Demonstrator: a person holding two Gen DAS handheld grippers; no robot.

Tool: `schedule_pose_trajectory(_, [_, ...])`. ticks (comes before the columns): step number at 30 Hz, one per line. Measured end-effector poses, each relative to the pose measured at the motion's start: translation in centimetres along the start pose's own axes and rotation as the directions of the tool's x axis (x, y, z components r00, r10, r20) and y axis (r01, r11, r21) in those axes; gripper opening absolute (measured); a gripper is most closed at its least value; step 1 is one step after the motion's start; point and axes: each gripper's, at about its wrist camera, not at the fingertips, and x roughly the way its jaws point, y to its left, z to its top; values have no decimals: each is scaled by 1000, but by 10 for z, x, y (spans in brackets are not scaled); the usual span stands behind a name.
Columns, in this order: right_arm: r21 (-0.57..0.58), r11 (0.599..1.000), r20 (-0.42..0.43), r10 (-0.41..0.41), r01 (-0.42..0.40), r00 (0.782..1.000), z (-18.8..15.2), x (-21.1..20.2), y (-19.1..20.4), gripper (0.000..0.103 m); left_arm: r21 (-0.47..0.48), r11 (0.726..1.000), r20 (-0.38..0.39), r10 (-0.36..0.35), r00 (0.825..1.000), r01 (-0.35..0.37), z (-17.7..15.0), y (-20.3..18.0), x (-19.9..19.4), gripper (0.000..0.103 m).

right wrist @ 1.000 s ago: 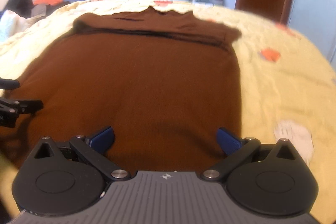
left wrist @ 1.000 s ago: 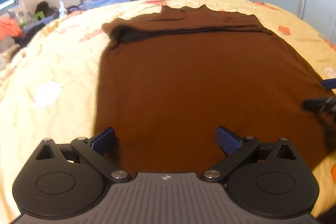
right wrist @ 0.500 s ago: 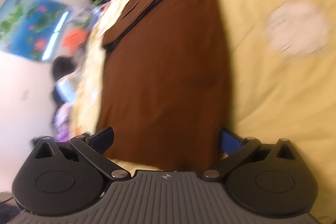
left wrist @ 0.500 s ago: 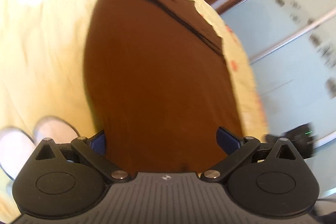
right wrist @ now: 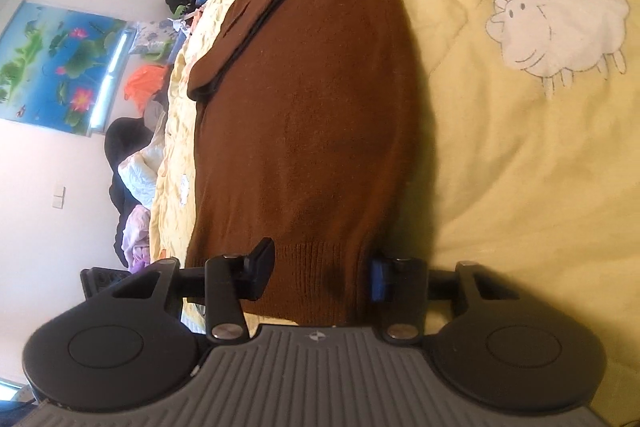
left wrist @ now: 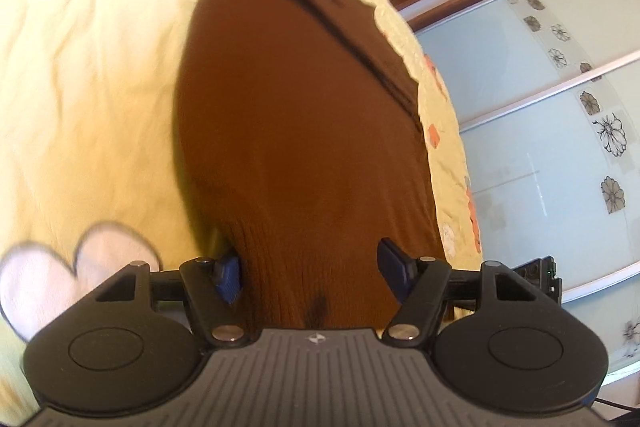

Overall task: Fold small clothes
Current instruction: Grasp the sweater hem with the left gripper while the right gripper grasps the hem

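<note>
- A brown knitted sweater [left wrist: 296, 131] lies flat on a pale yellow bedspread [left wrist: 88, 99], its sleeves folded across the far end.
- The left gripper [left wrist: 310, 273] is rolled on its side at the sweater's ribbed hem [left wrist: 304, 287]; its jaws stand apart with the hem between them, one blue pad [left wrist: 229, 277] just beside the sweater's edge.
- The right gripper [right wrist: 320, 273] is also rolled sideways at the hem [right wrist: 316, 267], jaws apart and straddling a corner of it.
- A white sheep print [right wrist: 560, 19] shows on the bedspread [right wrist: 540, 167] beside the sweater [right wrist: 312, 87].
- A lotus picture [right wrist: 56, 67] hangs on the wall.
</note>
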Motion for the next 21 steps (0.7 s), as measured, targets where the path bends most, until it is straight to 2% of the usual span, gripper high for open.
schedule_pose_trajectory(2, [0,1000,-2,6,-6,1000,2,-1,-3,52,3,999,63,33,997,-33,6,2,-5,69])
schedule_pose_trajectory(4, [12,999,-2,34,-34,999,2,-1,-5,61,-32,999,82,45,996,-43,13,12,-3,69])
schedule_pose_trajectory(5, [17,999,-2,46,-46,999,3,0,-6,63,-61,998,79,28,997,-23,15,17,1,69])
schedule_pose_trajectory(8, [15,998,-5,62,-62,998,5,1,-5,73,-136,984,32,-110,993,113,18,29,15,69])
schedule_pose_trajectory(9, [10,998,-6,60,-60,998,5,2,-4,74,-140,983,12,-123,992,123,17,29,20,69])
schedule_pose_trajectory(14, [31,997,-2,66,-66,998,7,-2,-7,74,-68,987,-45,-151,987,148,9,20,19,68])
schedule_pose_trajectory(18, [59,995,3,85,-85,996,8,-3,-12,75,-37,982,9,-183,983,183,10,24,-1,68])
schedule_pose_trajectory(21, [66,993,3,100,-100,995,9,-2,-14,77,-40,987,-14,-156,988,156,11,28,0,68])
